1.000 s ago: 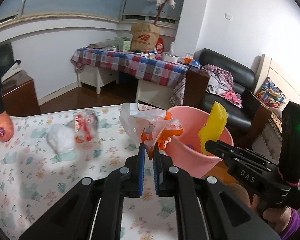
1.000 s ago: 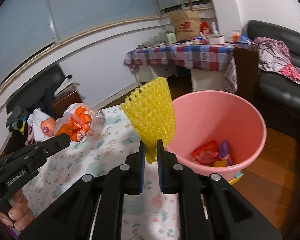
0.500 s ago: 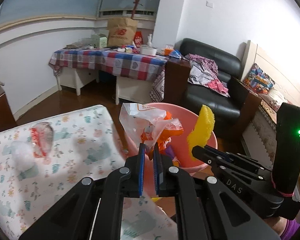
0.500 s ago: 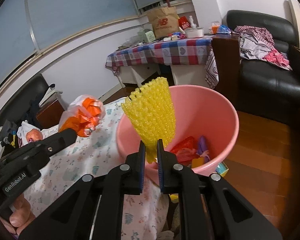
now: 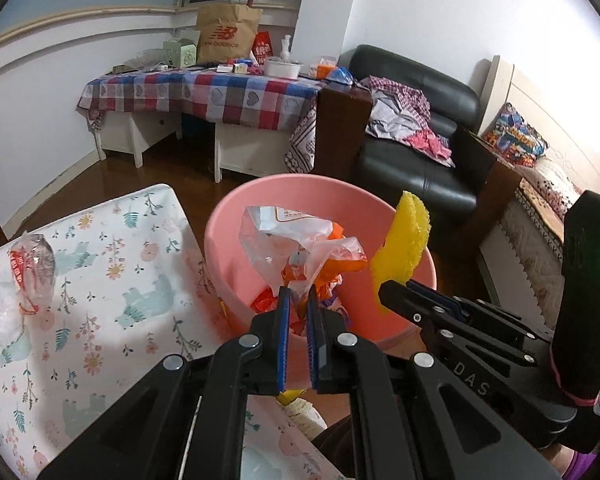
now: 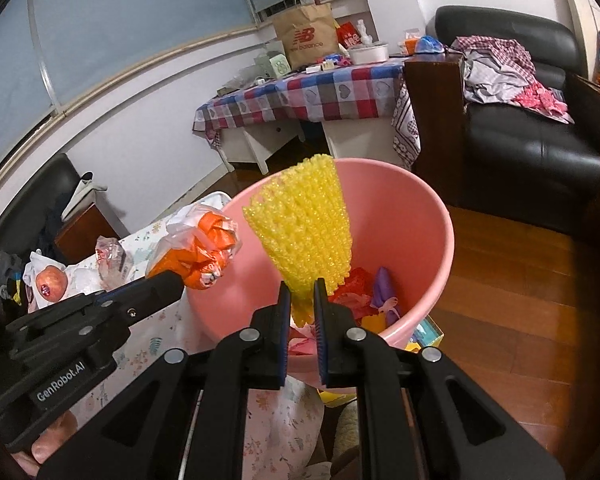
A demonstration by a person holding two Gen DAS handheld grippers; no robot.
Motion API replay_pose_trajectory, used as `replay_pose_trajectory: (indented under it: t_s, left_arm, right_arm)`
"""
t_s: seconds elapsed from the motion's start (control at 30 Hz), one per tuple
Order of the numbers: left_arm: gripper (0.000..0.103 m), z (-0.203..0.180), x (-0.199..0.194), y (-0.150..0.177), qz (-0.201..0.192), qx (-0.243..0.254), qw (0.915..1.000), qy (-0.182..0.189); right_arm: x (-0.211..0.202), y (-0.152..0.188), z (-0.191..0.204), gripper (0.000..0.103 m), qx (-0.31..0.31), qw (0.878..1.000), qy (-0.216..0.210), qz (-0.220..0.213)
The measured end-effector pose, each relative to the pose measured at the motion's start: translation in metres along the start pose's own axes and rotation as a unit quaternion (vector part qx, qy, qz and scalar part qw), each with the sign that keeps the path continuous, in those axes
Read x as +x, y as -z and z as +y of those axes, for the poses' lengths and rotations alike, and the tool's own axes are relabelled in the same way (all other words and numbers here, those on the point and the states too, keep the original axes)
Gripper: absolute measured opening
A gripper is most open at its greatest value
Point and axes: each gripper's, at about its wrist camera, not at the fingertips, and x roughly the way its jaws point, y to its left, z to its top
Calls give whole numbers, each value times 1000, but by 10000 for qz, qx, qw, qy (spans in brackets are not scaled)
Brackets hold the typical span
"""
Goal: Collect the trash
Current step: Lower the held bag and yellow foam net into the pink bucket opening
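Trash hangs from both my hands over the pink bucket (image 6: 440,248). My left gripper (image 5: 297,300) pinches the crinkly plastic bag (image 5: 296,240) by its twisted end, and my right gripper (image 6: 302,300) squeezes the yellow foam net (image 6: 304,232) at its narrow end. Both feel light, soft and squishy, so I think they will drop easily.

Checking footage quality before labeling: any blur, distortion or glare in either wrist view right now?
Left wrist view: sharp, with fisheye bending of the walls, dark corners, and a bright patch on the floral tablecloth. Right wrist view: also sharp and curved; the yellow foam net and pink bucket are evenly lit, without glare.
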Motion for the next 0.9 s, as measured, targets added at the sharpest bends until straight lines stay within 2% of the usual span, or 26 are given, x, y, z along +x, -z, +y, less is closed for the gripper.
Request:
replay_pose_trajectory:
  t_s: [0.47, 0.9]
  left_arm:
    - [7, -10, 24, -1, 217, 71, 9997, -47]
    - [7, -10, 27, 0, 229, 52, 9997, -37]
  right_arm:
    - [9, 3, -10, 12, 154, 9998, 48, 94]
    - [12, 3, -14, 12, 192, 9997, 40, 140]
